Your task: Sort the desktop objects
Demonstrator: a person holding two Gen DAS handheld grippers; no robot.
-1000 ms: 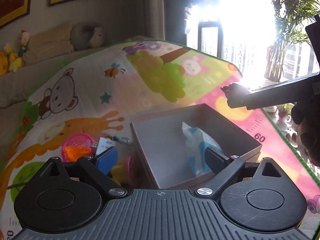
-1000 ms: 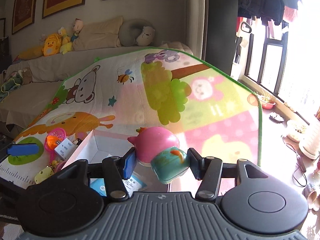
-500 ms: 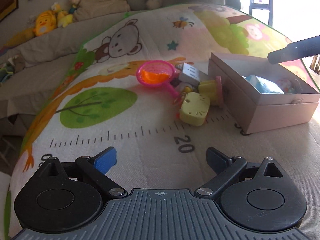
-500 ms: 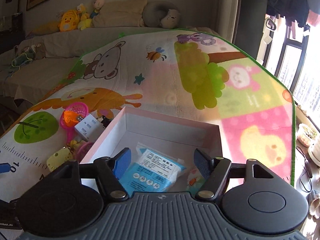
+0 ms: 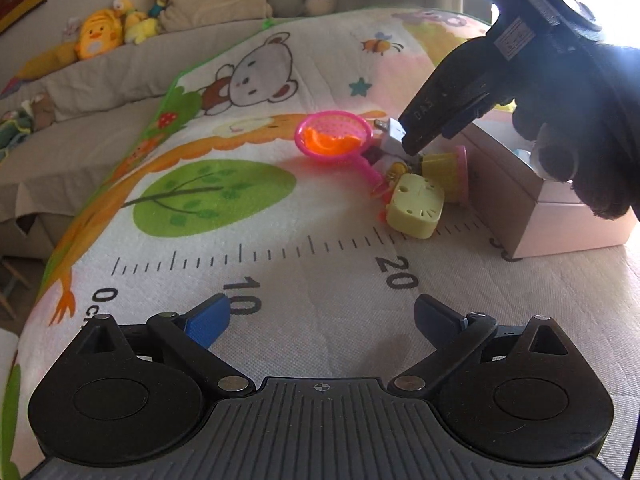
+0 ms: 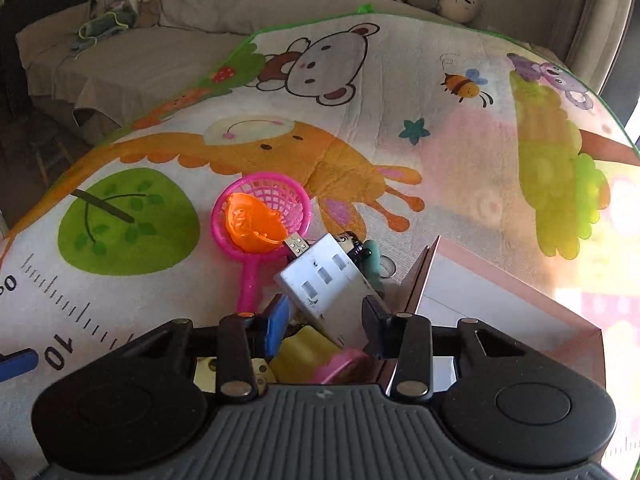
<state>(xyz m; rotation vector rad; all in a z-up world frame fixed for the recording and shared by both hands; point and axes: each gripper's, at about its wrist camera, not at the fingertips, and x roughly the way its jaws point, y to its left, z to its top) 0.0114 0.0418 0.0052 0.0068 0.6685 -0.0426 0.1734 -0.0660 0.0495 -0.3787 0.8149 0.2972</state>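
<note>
Clutter sits beside the pink box [image 5: 560, 204] on the cartoon play mat [image 5: 248, 216]: a pink strainer [image 6: 262, 210] holding an orange piece [image 6: 250, 222], a yellow toy [image 5: 416, 204] and a white USB hub [image 6: 324, 280]. My right tongs [image 6: 324, 318] straddle the hub, spread; whether a pad touches it I cannot tell. My left tongs [image 5: 320, 320] hang open over bare mat.
</note>
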